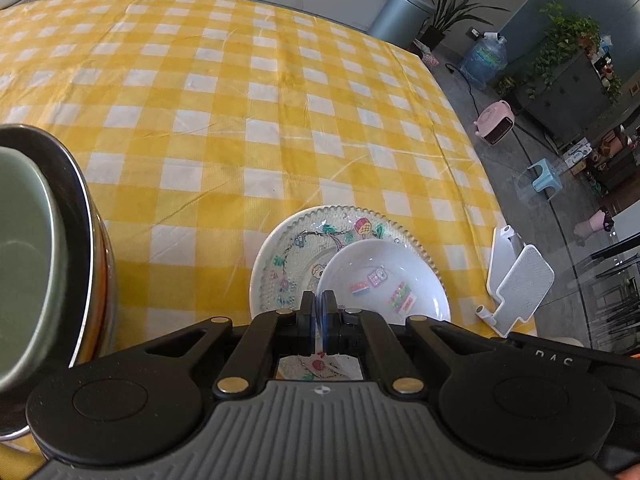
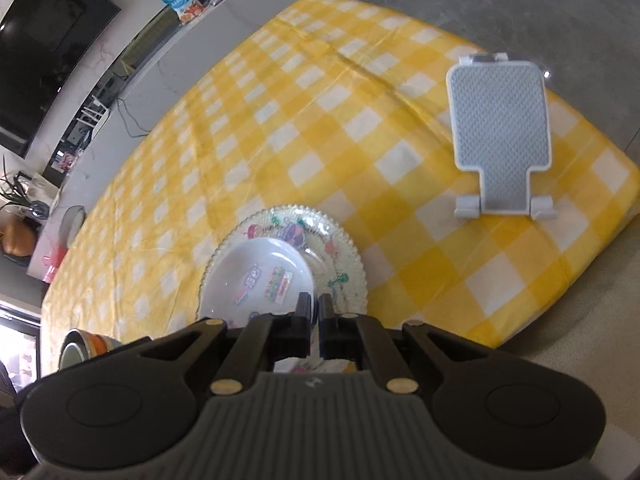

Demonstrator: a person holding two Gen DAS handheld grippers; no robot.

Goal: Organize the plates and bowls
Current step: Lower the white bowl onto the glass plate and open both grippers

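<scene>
Left gripper [image 1: 319, 300]: jaws clenched on white bowl [image 1: 384, 280] rim | right gripper [image 2: 315, 302]: jaws clenched on same bowl's rim | bowl rests in patterned plate [image 1: 288, 252] on checked surface [image 1: 240, 120]

right tool [image 2: 314, 300] clamped on white bowl [image 2: 260, 268] rim | bowl on patterned plate [image 2: 344, 268] (yellow-checked cloth [image 2: 320, 140])

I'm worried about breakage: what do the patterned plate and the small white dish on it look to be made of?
Patterned plate: likely pressed glass; see-through, beaded texture, scalloped rim, printed flowers. Small white dish: probably glazed ceramic or melamine; opaque, glossy highlights, coloured decals. The look alone can't settle it.
</scene>
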